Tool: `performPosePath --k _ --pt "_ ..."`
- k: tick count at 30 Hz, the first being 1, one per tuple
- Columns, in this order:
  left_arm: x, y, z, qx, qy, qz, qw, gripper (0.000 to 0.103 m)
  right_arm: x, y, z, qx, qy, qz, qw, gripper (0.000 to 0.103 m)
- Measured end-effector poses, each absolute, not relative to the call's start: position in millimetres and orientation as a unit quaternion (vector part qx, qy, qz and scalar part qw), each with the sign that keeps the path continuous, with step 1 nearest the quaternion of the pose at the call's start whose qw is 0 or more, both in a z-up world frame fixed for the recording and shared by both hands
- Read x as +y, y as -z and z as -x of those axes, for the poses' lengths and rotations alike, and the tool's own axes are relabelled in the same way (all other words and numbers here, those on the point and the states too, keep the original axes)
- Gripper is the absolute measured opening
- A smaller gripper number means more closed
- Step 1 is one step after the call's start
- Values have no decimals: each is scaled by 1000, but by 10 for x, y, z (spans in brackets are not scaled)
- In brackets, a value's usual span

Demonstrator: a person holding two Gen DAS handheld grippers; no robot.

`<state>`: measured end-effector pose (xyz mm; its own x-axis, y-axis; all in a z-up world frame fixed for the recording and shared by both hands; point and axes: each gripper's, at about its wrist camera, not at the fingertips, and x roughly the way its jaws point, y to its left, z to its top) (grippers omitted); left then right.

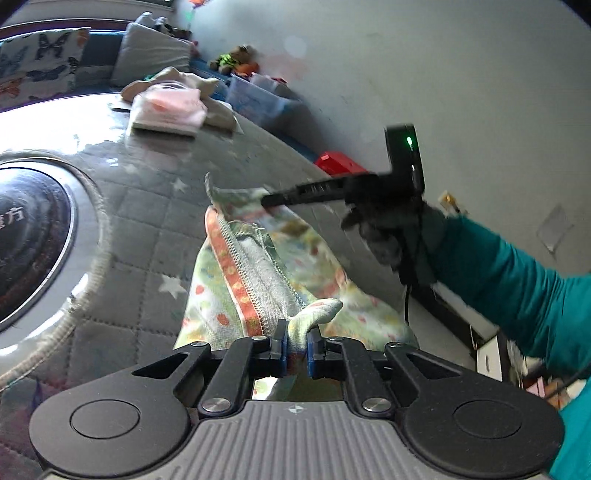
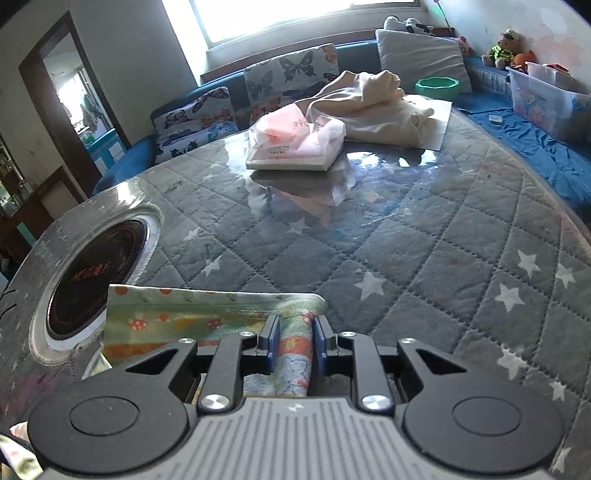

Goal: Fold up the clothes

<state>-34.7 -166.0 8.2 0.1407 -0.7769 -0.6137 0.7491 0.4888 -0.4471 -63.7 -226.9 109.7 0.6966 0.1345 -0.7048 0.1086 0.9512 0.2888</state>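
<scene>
bright window [image 2: 295,14] at top centre, strong daylight glaring off the quilted grey star-print counter [image 2: 424,236]. blue sofa [image 2: 524,140] wraps the far side, butterfly cushions [image 2: 291,77] and a grey pillow [image 2: 421,55] against it. dark-framed doorway [image 2: 74,96] at upper left. plain pale wall [image 1: 461,74] at right.

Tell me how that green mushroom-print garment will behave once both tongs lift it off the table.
The garment looks floppy: it bunches between the left tongs and the right tongs, so the middle will probably sag. It seems light, thin cloth. The padded table cover looks glossy, so trailing fabric will likely slide easily.
</scene>
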Motion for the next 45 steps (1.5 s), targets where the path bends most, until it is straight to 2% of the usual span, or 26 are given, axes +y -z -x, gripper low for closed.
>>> performPosePath --k 1,4,9,17,21,27,28,36,45 --pt "-1676 -65 357 420 506 14 753 10 -2270 -1103 650 386 -10 -159 908 10" --pt "-1653 -37 371 425 507 7 750 10 -2270 -1148 698 373 -11 -160 914 6" --pt "-1672 -27 409 423 511 -6 748 10 -2258 -1197 728 366 -1 -143 920 5" --pt "-1692 -69 515 399 491 -41 774 13 -2304 -1133 684 380 5 -142 914 21" --pt "-1673 -131 614 372 477 -63 794 18 -2291 -1108 681 383 6 -142 913 24" --pt "-1590 -167 675 353 447 -66 819 44 -2291 -1099 685 384 -2 -139 913 32" --pt "-1576 -163 671 354 442 -65 822 46 -2287 -1106 689 384 -3 -138 913 33" --pt "-1606 -55 555 410 460 -36 787 51 -2273 -1110 717 382 0 -138 914 35" --pt "-1611 -54 622 396 471 -44 787 51 -2078 -1484 1033 353 -40 -114 928 35"
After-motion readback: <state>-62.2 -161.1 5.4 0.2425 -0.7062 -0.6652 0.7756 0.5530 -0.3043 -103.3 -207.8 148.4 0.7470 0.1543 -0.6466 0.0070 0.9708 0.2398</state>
